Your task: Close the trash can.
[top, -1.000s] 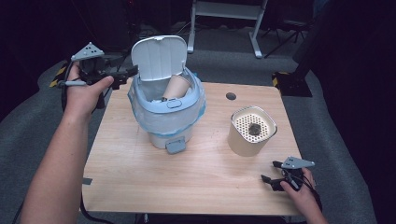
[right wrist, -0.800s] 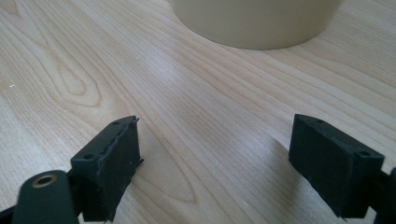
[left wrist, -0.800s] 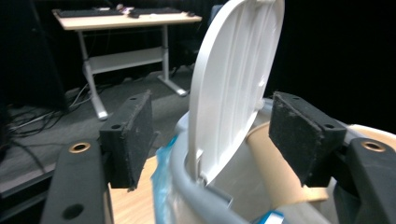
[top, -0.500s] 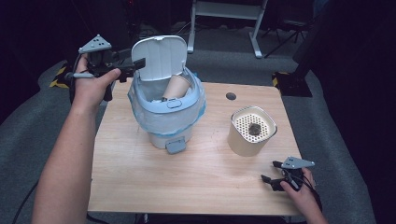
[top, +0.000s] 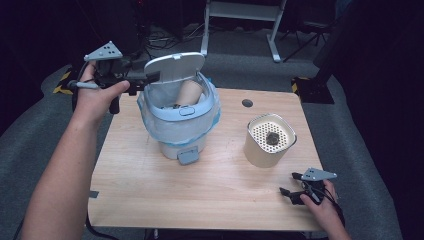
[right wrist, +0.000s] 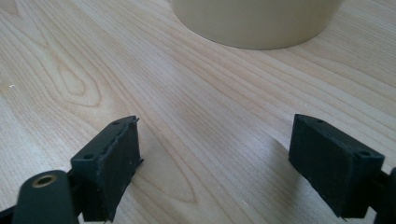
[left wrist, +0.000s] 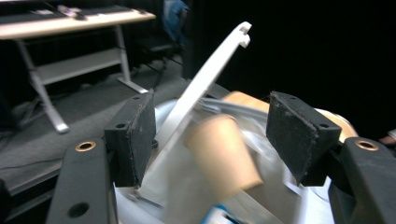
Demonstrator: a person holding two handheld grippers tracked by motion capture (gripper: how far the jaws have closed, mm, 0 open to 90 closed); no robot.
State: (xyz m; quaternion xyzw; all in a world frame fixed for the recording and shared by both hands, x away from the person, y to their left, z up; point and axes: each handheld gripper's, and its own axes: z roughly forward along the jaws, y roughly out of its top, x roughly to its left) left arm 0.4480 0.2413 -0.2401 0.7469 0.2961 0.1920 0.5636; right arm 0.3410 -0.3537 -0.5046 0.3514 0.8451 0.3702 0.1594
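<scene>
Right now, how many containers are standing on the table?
2: the white trash bin with its lid up, left of the middle, and the beige perforated-top canister to its right.

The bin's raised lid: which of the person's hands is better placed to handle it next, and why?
Left. The left gripper is beside the bin's raised lid, jaws open. The right gripper rests near the table's front edge, beyond the beige canister.
</scene>
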